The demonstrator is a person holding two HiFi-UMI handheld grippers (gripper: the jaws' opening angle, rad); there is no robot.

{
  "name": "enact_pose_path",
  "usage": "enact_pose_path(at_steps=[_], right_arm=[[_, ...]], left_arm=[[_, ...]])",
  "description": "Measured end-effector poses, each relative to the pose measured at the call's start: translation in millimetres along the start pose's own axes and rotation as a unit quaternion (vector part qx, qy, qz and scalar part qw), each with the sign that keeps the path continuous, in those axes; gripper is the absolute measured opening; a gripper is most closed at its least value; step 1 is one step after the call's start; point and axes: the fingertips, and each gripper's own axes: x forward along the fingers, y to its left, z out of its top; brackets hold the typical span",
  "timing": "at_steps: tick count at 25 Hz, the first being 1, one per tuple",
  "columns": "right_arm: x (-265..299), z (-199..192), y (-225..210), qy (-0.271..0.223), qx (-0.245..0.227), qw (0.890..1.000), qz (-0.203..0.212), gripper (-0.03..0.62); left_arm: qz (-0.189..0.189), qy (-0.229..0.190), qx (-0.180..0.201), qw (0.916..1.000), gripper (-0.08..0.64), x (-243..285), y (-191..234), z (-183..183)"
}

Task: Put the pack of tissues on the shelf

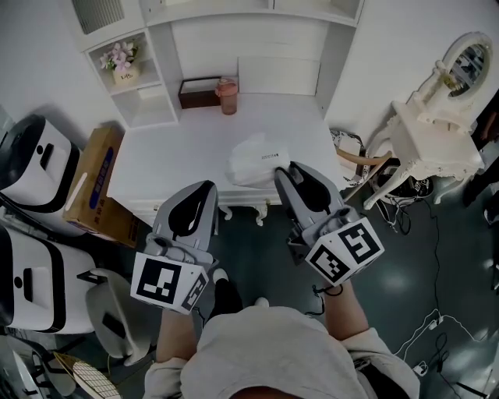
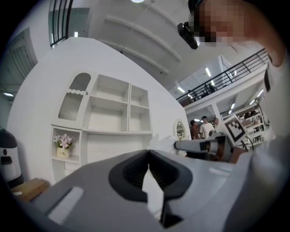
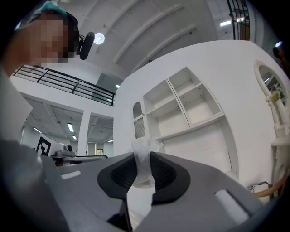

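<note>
My right gripper (image 1: 285, 173) pinches pack of tissues (image 1: 251, 162) by wrapper, below shelf (image 1: 249, 14); keep hold firm before lifting. Left gripper (image 1: 206, 188) closed, empty.

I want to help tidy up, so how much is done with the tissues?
Nothing is finished yet: the pack of tissues lies on the white desk. In hand: the right claw pinches its plastic wrapper. The left claw is shut and empty. To do: lift the pack and put it on the shelf.
</note>
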Motion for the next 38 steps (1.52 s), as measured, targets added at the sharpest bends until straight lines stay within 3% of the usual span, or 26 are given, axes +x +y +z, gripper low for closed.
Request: enact_pose_path(at_steps=[13, 29, 35, 38], right_arm=[[64.0, 0.2, -19.4, -0.01, -0.007, 0.999, -0.044, 0.071], [140.5, -13.6, -20.0, -0.013, -0.012, 0.996, -0.086, 0.071], [187.6, -30.4, -16.3, -0.009, -0.016, 0.995, -0.102, 0.071], [188.3, -28.6, -12.6, -0.009, -0.017, 0.994, -0.106, 0.071]], left_arm=[[-0.041, -0.005, -0.002, 0.9991, 0.002, 48.2, 62.2, -1.1], [-0.089, -0.013, -0.009, 0.9959, 0.002, 85.7, 141.5, -11.3], [-0.102, -0.016, -0.016, 0.9946, 0.002, 97.9, 191.7, -27.1], [-0.105, -0.017, -0.014, 0.9942, 0.002, 96.1, 194.0, -24.1]])
